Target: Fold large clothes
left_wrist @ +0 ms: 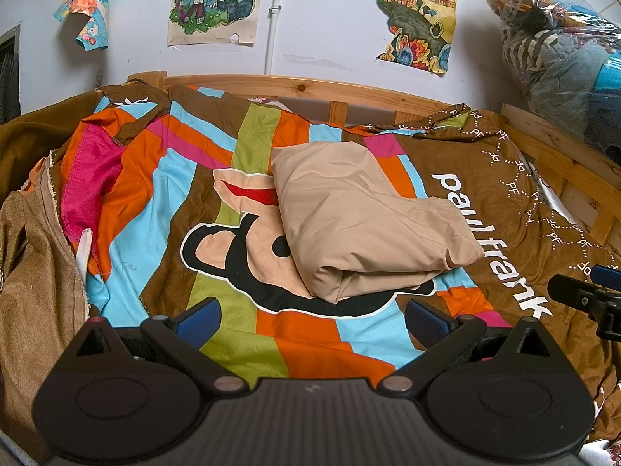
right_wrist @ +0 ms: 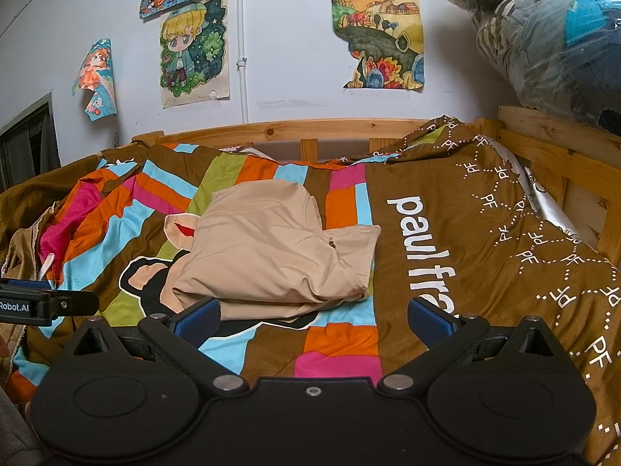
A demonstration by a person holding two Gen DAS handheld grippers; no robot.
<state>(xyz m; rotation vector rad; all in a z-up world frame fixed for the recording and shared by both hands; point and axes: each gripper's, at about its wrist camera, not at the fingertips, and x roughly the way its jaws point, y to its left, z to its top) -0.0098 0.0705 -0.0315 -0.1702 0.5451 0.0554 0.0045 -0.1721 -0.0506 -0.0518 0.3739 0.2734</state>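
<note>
A beige garment (left_wrist: pixel 361 217) (right_wrist: pixel 279 252) lies folded into a thick bundle in the middle of the bed, on the colourful striped cover (left_wrist: pixel 186 178) (right_wrist: pixel 341 334). My left gripper (left_wrist: pixel 310 318) hangs open just in front of the bundle's near corner, nothing between its blue pads. My right gripper (right_wrist: pixel 314 318) is open too; its left pad (right_wrist: pixel 200 318) sits close to the bundle's near edge. Each view catches the other gripper at its side edge: the right one (left_wrist: pixel 590 295) and the left one (right_wrist: pixel 42 305).
A wooden bed frame (left_wrist: pixel 295 87) (right_wrist: pixel 330 128) runs behind and along the right side. A clear plastic bag of clothes (left_wrist: pixel 562 50) (right_wrist: pixel 551 39) sits on the frame at upper right. Tan cloth (left_wrist: pixel 35 240) is heaped at the bed's left. Drawings hang on the wall.
</note>
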